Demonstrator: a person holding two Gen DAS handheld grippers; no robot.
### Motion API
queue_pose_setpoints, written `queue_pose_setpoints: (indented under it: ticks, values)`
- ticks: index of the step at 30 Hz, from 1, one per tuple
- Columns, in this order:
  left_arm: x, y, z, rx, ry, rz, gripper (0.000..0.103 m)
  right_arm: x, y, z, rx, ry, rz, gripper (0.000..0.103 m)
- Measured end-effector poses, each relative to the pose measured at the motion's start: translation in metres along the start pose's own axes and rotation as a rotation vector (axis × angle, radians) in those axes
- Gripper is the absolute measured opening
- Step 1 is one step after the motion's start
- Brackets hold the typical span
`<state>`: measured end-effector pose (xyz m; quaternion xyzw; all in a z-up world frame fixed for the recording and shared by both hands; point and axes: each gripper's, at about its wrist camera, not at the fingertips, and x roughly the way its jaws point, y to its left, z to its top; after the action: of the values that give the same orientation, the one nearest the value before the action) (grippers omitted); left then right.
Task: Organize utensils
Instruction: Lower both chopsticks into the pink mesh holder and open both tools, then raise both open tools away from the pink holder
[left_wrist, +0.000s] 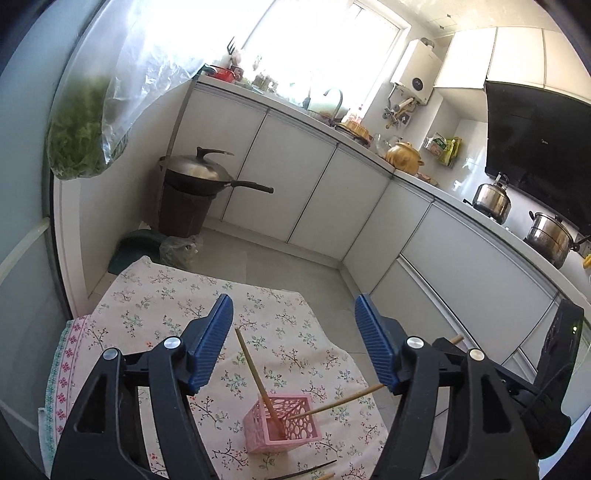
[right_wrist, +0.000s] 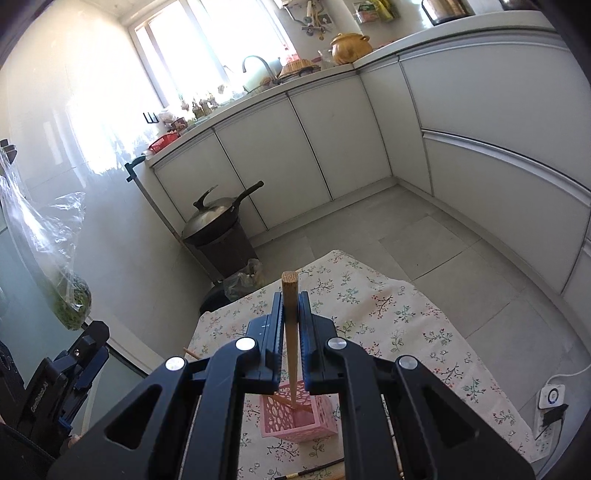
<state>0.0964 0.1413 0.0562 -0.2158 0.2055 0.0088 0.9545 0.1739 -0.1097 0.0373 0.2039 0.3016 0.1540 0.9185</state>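
While lowering into holder (right_wrist: 299, 417) at lower centre: chopstick (right_wrist: 290, 317), upright for insertion, clamped in right gripper (right_wrist: 290, 314); left gripper (left_wrist: 293, 314) gaping, empty.

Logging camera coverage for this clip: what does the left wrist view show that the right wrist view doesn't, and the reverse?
Left only: the open left gripper, two chopsticks leaning in the pink holder, one standing free, the other running right behind a finger, and two steel pots on the counter.

Right only: the right gripper shut on a chopstick whose tip is in the holder, and a white wall plug.

Both: holder, floral cloth, wok, clay pot, bagged greens.
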Motion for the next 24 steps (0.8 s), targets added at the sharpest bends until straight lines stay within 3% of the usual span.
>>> queue_pose_setpoints:
  ticks: [9, 13, 24]
  values:
    - [-0.005, -0.023, -0.009, 0.094, 0.003, 0.02, 0.068, -0.021, 0.007, -0.01, -0.065, -0.021, -0.031, 0.015]
    - [-0.009, -0.032, -0.017, 0.147, -0.001, 0.049, 0.073, -0.033, 0.013, -0.019, -0.124, -0.039, -0.058, 0.028]
    - [-0.019, -0.042, -0.032, 0.222, 0.01, 0.089, 0.084, -0.06, 0.016, -0.038, -0.213, -0.072, -0.092, 0.04]
